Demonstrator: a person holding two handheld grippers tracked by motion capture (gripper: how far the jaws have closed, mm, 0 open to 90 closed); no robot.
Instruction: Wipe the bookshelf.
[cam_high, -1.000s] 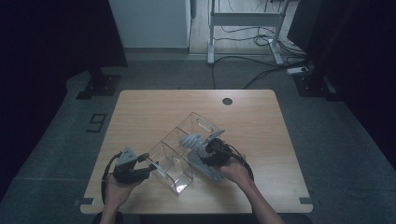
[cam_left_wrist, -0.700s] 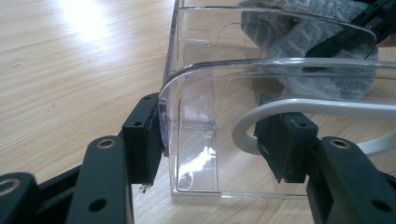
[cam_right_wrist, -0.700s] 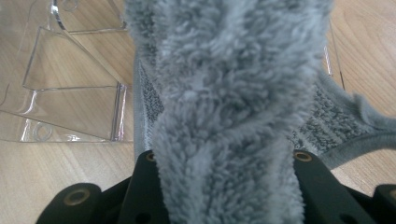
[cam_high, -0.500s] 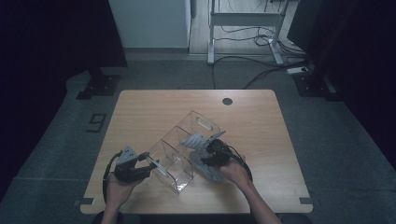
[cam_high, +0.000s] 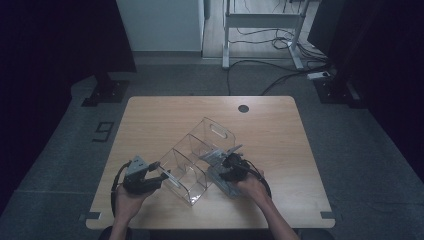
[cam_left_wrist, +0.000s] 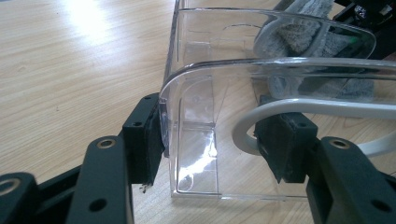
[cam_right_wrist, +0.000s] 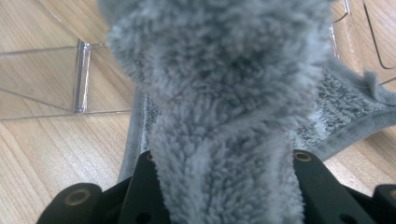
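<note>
Now the right gripper (cam_high: 226, 161), fingers pinching a fluffy grey microfibre cloth (cam_right_wrist: 219, 93), has sunk slightly toward the clear acrylic divided organizer (cam_high: 192, 157) at the wooden counter's (cam_high: 280, 130) six o'clock. Left gripper (cam_high: 162, 175) fingers (cam_left_wrist: 144, 137) clamp its near wall, steadying it for wiping.

- A clear acrylic organiser box with dividers (cam_high: 192, 160) lies slantwise on the table, one end wall clamped between the left gripper's (cam_left_wrist: 210, 144) jaws.
- A fluffy grey microfibre cloth (cam_right_wrist: 224, 93) is bunched between the right gripper's (cam_high: 226, 167) jaws, touching the box's side.

Fingers of the right gripper (cam_right_wrist: 224, 196) buried under bunched grey cloth (cam_right_wrist: 219, 93), their tips hidden.
</note>
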